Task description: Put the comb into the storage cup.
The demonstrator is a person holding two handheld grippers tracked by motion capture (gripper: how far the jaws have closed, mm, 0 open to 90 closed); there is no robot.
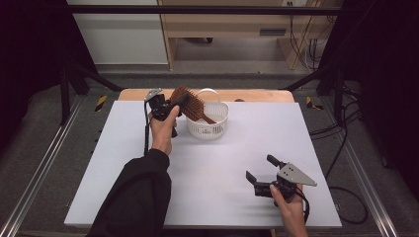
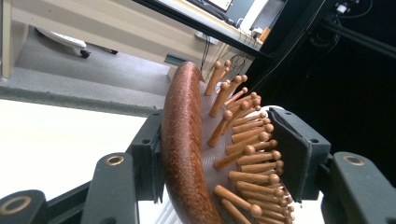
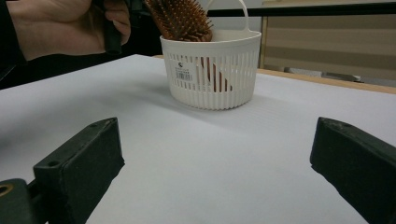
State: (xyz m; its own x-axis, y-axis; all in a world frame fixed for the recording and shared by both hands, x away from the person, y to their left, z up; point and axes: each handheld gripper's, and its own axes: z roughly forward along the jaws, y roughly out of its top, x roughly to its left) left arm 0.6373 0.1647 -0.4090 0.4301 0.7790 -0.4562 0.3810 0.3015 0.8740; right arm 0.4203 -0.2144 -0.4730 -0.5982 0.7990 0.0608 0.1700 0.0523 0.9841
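Two grippers: your left gripper (image 1: 174,105) is clamping the wooden hairbrush (image 1: 190,104), handle-down in the white basket (image 1: 208,126) at twelve o'clock for release; your right gripper (image 1: 261,169) is idling open.

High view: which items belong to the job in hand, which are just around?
In the job:
- hairbrush, head clamped in the left gripper, handle down in the basket
- white slatted basket

Just around:
- right gripper, jaws open, holding nothing, resting apart on the table
- wooden furniture and cables beyond the table
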